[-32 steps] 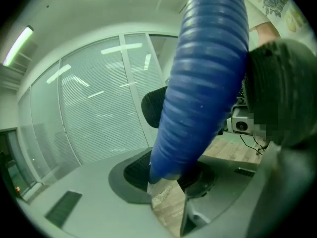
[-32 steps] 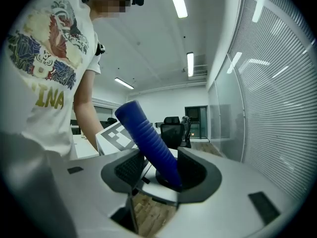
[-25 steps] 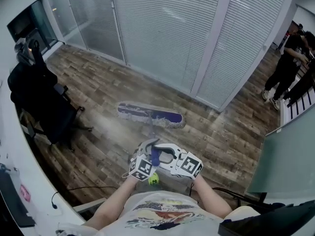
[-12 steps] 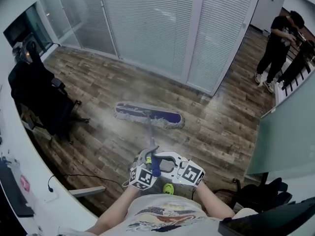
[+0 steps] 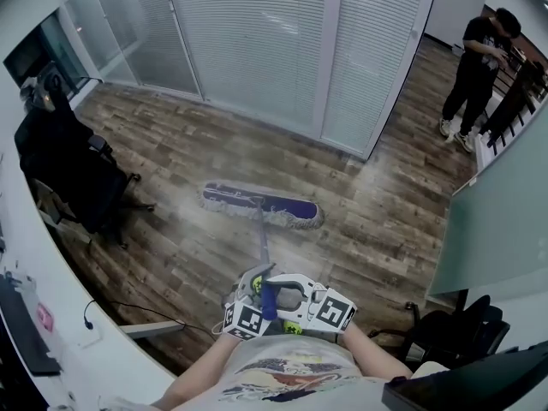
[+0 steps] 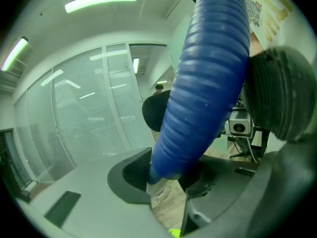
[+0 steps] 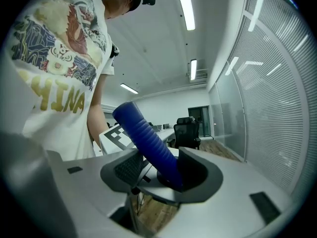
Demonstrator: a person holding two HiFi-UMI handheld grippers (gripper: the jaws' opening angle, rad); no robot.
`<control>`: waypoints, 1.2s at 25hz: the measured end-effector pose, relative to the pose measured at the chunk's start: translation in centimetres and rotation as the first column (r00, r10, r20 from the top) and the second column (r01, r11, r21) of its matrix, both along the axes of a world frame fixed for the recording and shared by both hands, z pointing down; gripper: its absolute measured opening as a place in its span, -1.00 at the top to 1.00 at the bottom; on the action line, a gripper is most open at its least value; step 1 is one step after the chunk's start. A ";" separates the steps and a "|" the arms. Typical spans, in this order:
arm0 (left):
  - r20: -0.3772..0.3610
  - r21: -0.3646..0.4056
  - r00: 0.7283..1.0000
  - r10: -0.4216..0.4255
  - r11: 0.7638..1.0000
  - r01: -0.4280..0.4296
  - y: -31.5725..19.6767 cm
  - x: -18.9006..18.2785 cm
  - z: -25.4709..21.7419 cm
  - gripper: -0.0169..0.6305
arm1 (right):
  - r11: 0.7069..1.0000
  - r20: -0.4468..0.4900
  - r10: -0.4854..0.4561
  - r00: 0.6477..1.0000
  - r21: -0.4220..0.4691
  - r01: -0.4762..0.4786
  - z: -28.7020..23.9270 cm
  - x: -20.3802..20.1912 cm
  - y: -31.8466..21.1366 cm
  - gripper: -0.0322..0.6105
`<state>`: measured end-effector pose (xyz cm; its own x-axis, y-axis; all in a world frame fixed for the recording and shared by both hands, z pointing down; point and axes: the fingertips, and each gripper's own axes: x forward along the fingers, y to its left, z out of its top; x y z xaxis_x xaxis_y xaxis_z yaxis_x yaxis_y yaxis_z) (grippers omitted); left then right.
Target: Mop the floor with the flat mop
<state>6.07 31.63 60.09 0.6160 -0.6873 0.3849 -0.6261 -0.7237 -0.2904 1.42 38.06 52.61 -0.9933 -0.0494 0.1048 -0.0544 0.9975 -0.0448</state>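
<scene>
The flat mop's head [image 5: 261, 206], purple with a grey fringe, lies flat on the wood floor [image 5: 171, 144] ahead of me. Its thin pole [image 5: 261, 242] slopes back to the blue ribbed handle [image 5: 270, 298] at my waist. My left gripper [image 5: 257, 288] and right gripper [image 5: 289, 296] meet on that handle from either side. In the left gripper view the blue handle [image 6: 208, 78] fills the space between the jaws of the left gripper [image 6: 171, 175], pads pressed on it. In the right gripper view the handle [image 7: 148, 143] stands gripped in the right gripper [image 7: 166, 175].
A black office chair [image 5: 68, 178] stands at the left beside a white desk [image 5: 51, 324]. Glass walls with blinds [image 5: 257, 50] close off the far side. A person [image 5: 471, 67] stands far right. Another dark chair [image 5: 445, 336] is at the lower right; a cable [image 5: 145, 311] trails on the floor.
Both grippers have drawn back with the handle, and the mop head has slid over the floor away from the glass wall. The grips on the handle look unchanged.
</scene>
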 end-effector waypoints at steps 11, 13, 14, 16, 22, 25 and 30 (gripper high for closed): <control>-0.108 0.020 0.994 0.016 1.000 -0.014 -9.8 -2.4 -2.6 0.64 | 1.000 0.100 -0.004 0.995 -0.017 0.006 -2.1 -2.6 -9.8 0.22; -0.101 0.021 0.994 0.031 0.999 -0.029 -12.2 -2.9 -2.5 0.64 | 1.000 0.095 0.005 0.995 -0.021 -0.003 -2.0 -3.2 -12.3 0.22; -0.099 0.022 0.994 0.036 0.999 -0.034 -13.6 -3.2 -2.4 0.64 | 1.000 0.100 0.017 0.995 -0.026 -0.015 -2.1 -3.5 -13.7 0.22; -0.100 0.025 0.994 0.045 0.999 -0.043 -16.7 -3.9 -2.5 0.64 | 0.998 0.107 0.047 0.993 -0.050 -0.042 -2.2 -4.3 -16.8 0.22; -0.090 0.008 0.994 0.067 0.998 -0.067 -25.9 -7.8 -2.7 0.64 | 0.994 0.114 0.082 0.990 -0.079 -0.073 -2.6 -8.2 -26.2 0.22; -0.094 0.001 0.993 0.065 0.998 -0.065 -30.0 -10.3 -2.6 0.64 | 0.993 0.137 0.100 0.985 -0.076 -0.090 -2.9 -10.7 -30.4 0.22; -0.110 0.021 0.992 0.063 0.998 -0.061 -37.2 -13.0 -3.5 0.64 | 0.988 0.175 0.140 0.975 -0.083 -0.127 -3.0 -13.4 -37.5 0.22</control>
<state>-6.93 -5.59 56.60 0.6957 -0.6526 0.3003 -0.6089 -0.7575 -0.2354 -12.01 0.52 49.65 -0.9810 -0.1821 -0.0664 -0.1718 0.9757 -0.1361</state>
